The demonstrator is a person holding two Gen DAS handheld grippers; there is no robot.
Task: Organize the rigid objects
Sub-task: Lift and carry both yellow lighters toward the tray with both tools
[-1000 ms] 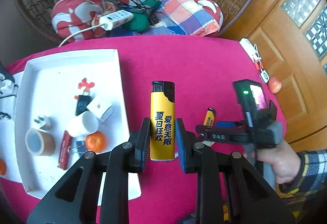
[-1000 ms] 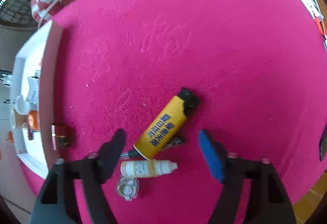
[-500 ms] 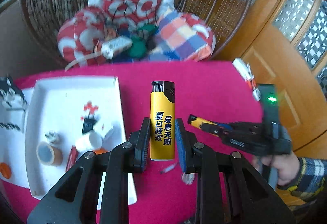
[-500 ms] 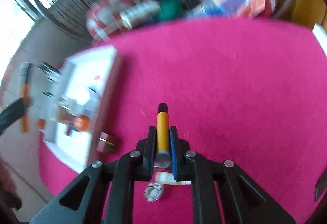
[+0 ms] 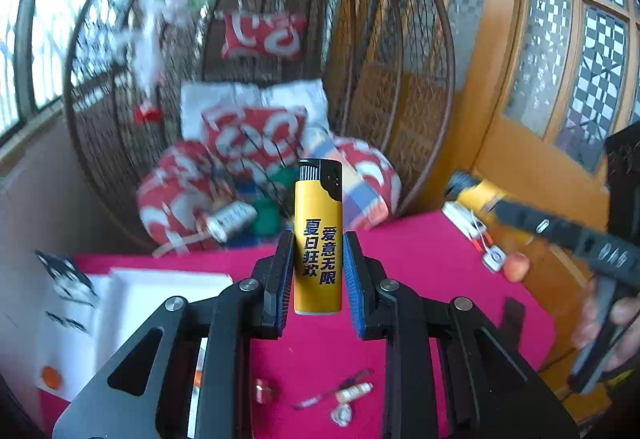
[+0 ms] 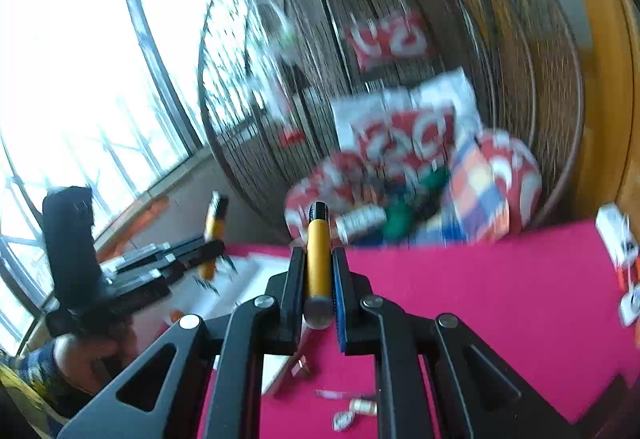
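Yellow lighter (image 5: 318,239): dark blue print "夏日狂欢 爱意无限".

Open air around both claws, clutter low on the bench

Your left claw (image 5: 318,279) and right claw (image 6: 318,287) each hold a yellow lighter (image 5: 318,239) above the bench (image 5: 420,251), with free air ahead of both. The wicker hanging chair (image 5: 400,59) with its cushions (image 5: 248,143) blocks the far edge. On your left the white tray (image 5: 160,283) takes up the bench; near you lie a pen (image 5: 332,391), a small bottle (image 5: 354,391) and a red cap (image 5: 266,391). The middle and right of the red cloth are bare.
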